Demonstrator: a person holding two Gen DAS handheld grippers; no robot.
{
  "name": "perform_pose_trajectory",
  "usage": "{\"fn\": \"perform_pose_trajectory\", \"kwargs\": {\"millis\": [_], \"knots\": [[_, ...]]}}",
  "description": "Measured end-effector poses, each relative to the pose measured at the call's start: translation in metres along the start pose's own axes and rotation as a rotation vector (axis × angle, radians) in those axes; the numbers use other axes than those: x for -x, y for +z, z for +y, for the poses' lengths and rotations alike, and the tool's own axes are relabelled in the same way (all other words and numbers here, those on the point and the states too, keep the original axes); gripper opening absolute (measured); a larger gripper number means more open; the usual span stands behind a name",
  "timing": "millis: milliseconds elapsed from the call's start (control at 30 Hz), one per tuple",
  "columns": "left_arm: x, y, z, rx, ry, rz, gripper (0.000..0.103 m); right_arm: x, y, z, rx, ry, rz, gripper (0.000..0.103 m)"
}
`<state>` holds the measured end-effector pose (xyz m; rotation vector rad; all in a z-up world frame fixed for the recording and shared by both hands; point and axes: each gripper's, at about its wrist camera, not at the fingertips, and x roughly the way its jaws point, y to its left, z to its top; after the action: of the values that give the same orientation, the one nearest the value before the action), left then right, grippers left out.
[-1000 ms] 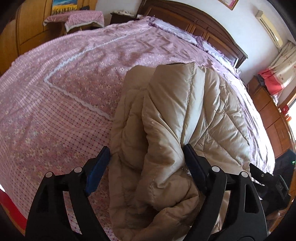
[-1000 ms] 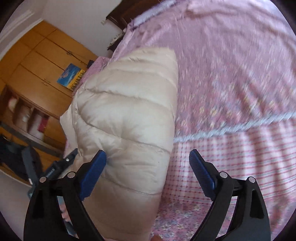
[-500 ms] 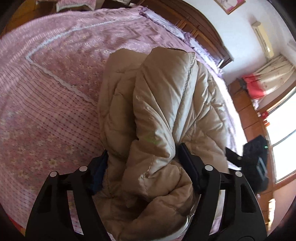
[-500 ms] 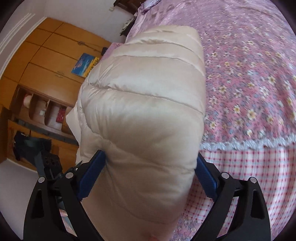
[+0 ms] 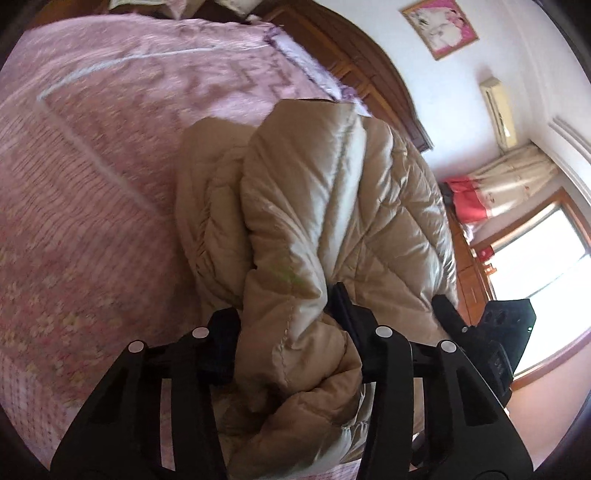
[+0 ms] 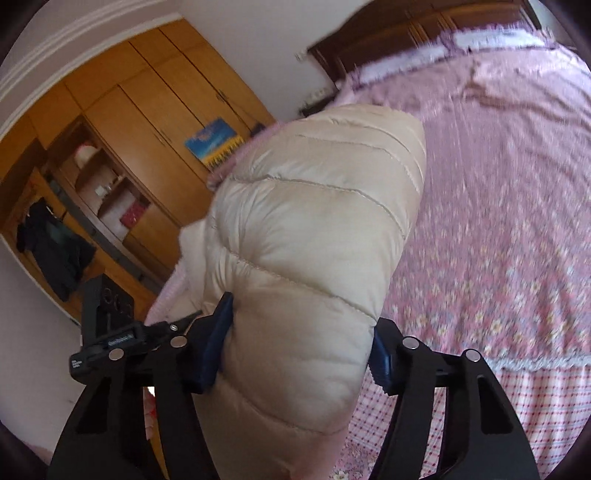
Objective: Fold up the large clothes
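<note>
Plainly the beige quilted down jacket point(image 5: 332, 206) is the thing in hand: it lies bunched on the pink floral bedspread point(image 5: 92, 177) at the near edge of the bed, its length running away from the cameras toward the dark wooden headboard point(image 5: 373, 74). In the left wrist view a doubled-over fold of it, with a stitched hem, rises straight out of the left gripper point(image 5: 284, 310), whose jaws have just been closing and now pinch that fold from both sides. In the right wrist view a fat, puffy roll of the same jacket point(image 6: 314, 236) fills the gap of the right gripper point(image 6: 299, 339); its jaws too have just been closing, and the blue pads point(image 6: 216, 332) dent the padding, so it grips the roll, though the thickness keeps the jaws fairly wide.

Both holds sit at the near end of the garment, so its whole length stretches forward from the jaws along the bed. Each gripper shows at the edge of the other's view, the two close side by side. I judge the coming fold turns on carrying this near end forward along that axis, over the far part; neither hand looks nearer to it than the other.

Beyond stand an orange wooden wardrobe point(image 6: 140, 122), a framed picture point(image 5: 439, 27), an air conditioner point(image 5: 496, 107) and a bright window point(image 5: 543, 254).
</note>
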<state>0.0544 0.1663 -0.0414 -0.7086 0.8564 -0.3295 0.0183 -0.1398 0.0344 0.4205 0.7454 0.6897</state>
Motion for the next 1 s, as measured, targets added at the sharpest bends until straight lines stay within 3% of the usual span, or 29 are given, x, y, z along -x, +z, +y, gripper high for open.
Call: {"fn": "perform_pose_trajectory", "kwargs": {"millis": [200,433,633,733,1000], "knots": [[-0.028,0.016,-0.046,-0.081,-0.06,0.025,0.042,0.043,0.026,0.001,0.05,-0.037,-0.143,0.062],[-0.081,0.013,-0.102,-0.193,-0.093,0.11,0.042,0.094,0.032,-0.042,-0.005,-0.143,-0.228,0.062],[-0.113,-0.011,-0.113,-0.271,0.023,0.178,0.044,0.098,0.01,-0.097,-0.107,-0.257,-0.168,0.062],[-0.118,-0.018,-0.106,-0.296,0.071,0.193,0.05,0.089,-0.005,-0.116,-0.159,-0.283,-0.129,0.067],[-0.094,-0.032,-0.086,-0.278,0.109,0.189,0.054,0.091,-0.016,-0.107,-0.122,-0.344,-0.11,0.073]]}}
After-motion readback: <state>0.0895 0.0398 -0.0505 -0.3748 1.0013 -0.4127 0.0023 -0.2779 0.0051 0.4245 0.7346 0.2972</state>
